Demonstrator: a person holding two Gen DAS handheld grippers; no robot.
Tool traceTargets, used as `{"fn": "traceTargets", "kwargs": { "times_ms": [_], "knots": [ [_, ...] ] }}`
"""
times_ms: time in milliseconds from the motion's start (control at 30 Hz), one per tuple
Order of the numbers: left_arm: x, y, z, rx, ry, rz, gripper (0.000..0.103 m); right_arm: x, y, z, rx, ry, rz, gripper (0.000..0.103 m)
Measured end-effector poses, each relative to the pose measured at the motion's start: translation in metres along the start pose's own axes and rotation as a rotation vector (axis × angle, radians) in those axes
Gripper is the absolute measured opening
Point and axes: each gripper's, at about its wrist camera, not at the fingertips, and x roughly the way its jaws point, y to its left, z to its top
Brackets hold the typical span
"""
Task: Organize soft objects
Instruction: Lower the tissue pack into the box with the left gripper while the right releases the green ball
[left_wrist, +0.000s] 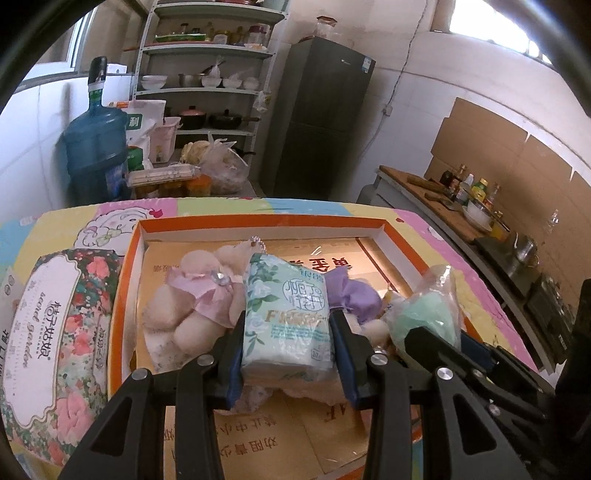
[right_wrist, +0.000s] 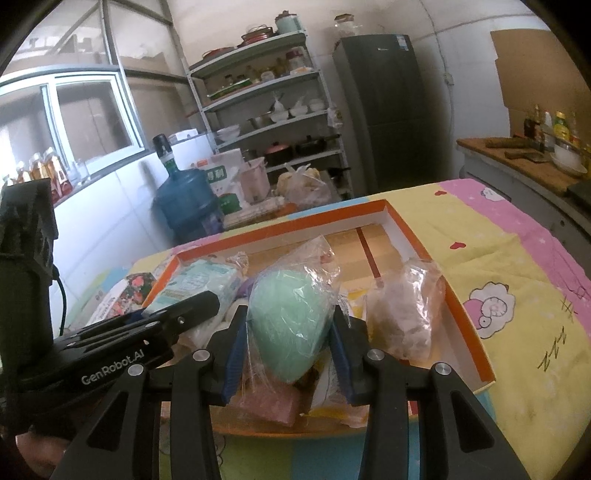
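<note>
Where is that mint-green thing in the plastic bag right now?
The green bagged item sits between the right gripper jaws, over the orange tray, right of the tissue pack.

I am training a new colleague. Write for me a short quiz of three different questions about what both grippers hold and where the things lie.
1. True or false: the left gripper grips a tissue pack.
2. The right gripper is shut on: A) the plush bear; B) the green item in a clear bag; C) the floral box.
3. Fill in: the floral box lies ____ the orange tray.

Key: 1 true; 2 B; 3 outside, on the left side.
</note>
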Motion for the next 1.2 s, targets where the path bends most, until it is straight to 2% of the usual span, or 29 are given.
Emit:
{"fn": "traceTargets", "kwargs": {
  "times_ms": [233,300,367,400,733,1200],
  "knots": [
    [0.000,0.006,0.001,-0.032,-0.002,-0.011,0.044,0.000,0.001,-0.001,0.002,-0.007,0.012,0.046],
    [-0.001,0.008,0.001,-0.045,0.007,-0.012,0.046,-0.001,0.001,-0.001,0.002,-0.011,0.020,0.051],
    [-0.002,0.009,0.001,-0.053,0.008,-0.012,0.050,-0.001,0.001,-0.002,0.003,-0.015,0.018,0.064],
    [-0.003,0.010,0.002,-0.056,0.005,-0.013,0.052,-0.001,0.000,-0.002,0.005,-0.014,0.018,0.065],
    [-0.016,0.011,0.003,-0.078,-0.039,-0.032,0.073,-0.005,-0.004,-0.001,0.031,-0.029,0.018,0.066],
    [-0.040,0.006,-0.003,-0.040,-0.058,0.001,0.074,-0.031,0.000,-0.005,0.050,-0.074,0.008,0.066]
  ]
}}
